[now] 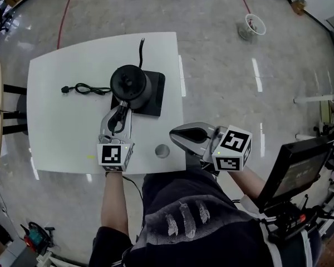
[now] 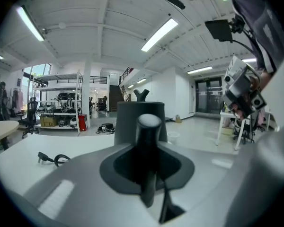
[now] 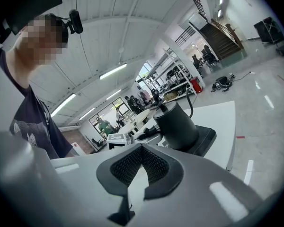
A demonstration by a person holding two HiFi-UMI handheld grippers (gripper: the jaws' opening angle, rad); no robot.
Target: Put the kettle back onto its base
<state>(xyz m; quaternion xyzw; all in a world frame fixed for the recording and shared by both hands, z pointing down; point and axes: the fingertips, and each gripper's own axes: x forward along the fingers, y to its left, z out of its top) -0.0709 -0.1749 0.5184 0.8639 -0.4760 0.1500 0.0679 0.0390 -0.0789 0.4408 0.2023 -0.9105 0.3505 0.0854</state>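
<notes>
A black kettle (image 1: 130,84) stands over the left part of its flat black square base (image 1: 156,93) on the white table (image 1: 61,127). I cannot tell whether it rests fully on the base. My left gripper (image 1: 121,108) reaches in from the near side and is shut on the kettle's handle (image 2: 148,145), which runs upright between the jaws in the left gripper view. My right gripper (image 1: 176,135) hangs off the table's near right edge, shut with nothing in it. In the right gripper view the kettle (image 3: 177,124) and base (image 3: 206,139) lie ahead of it.
A loose black power cord (image 1: 82,89) with its plug lies on the table left of the kettle. The base's own cord (image 1: 140,48) runs toward the far edge. A round hole (image 1: 162,151) is in the tabletop near me. A white bucket (image 1: 252,25) stands on the floor.
</notes>
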